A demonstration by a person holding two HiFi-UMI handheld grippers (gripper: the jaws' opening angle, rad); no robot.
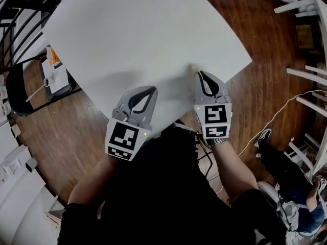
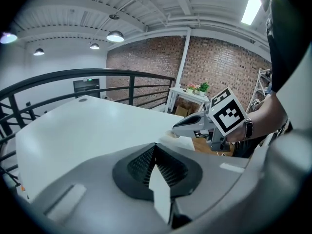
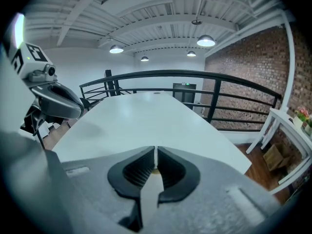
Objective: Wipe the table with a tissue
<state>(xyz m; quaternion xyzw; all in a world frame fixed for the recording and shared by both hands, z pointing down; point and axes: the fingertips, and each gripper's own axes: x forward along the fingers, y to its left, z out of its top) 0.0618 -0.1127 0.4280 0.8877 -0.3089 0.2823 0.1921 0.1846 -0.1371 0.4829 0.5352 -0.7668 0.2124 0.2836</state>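
White table (image 1: pixel 143 34), white tissue (image 2: pixel 185 143) — brown plank floor (image 1: pixel 265 75) — red-brown brick wall (image 2: pixel 219 62).

Light: bright and even; ceiling lamps (image 2: pixel 115 35) glow at 11 o'clock in the left gripper view.
Glare: strip light (image 2: pixel 253 6) burnt white at 1 o'clock.
Shadows: soft and grey on the table (image 1: pixel 143 34).
Distortion: fisheye bending, with black corners in both gripper views.
Focus: foreground at 6 o'clock is soft.

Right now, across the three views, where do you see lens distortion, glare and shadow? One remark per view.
Head view: the white table is evenly bright, with a soft shadow beside the left gripper. Left gripper view: fisheye bend, dark corners, and the strip light is blown out. Right gripper view: the railing curves with the lens, and the ceiling lamp glares.
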